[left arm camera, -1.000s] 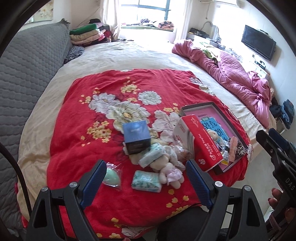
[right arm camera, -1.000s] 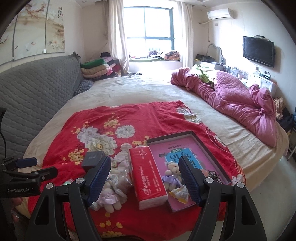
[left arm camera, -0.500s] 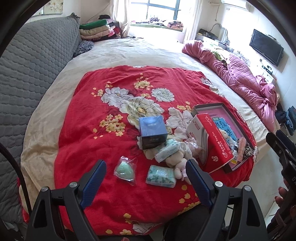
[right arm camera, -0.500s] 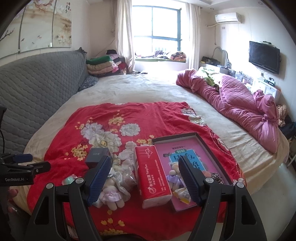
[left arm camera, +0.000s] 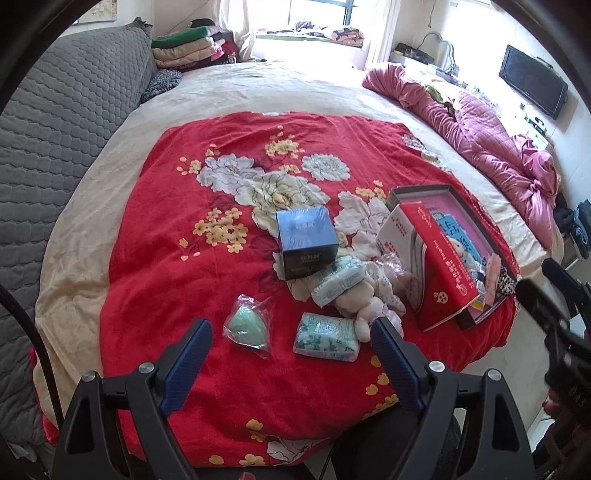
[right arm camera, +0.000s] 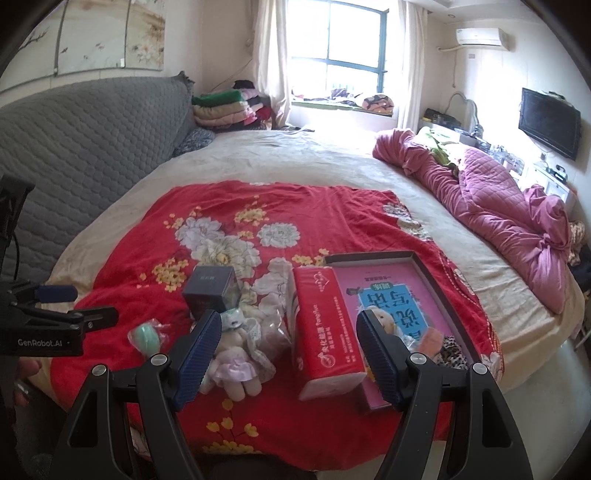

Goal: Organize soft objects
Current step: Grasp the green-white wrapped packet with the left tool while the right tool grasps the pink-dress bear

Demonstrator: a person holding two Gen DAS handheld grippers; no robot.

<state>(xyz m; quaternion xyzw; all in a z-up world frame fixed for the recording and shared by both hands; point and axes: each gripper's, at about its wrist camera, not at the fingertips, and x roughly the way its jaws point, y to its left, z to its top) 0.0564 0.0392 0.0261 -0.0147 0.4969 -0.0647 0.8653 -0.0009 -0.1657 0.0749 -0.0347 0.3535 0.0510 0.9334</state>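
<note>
Left gripper point(left arm camera: 291, 334) gapes wide and empty, a green-patterned soft tissue pack point(left arm camera: 326, 336) just ahead; right gripper point(right arm camera: 289, 345), equally wide, frames a red tissue box point(right arm camera: 324, 326).

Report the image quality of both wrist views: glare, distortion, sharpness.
Left wrist view: strong fisheye bending, dark corners, window blown out, the red blanket and blue box sharp. Right wrist view: same curvature, window overexposed with washed-out walls, red tissue pack text readable, no motion blur.
</note>
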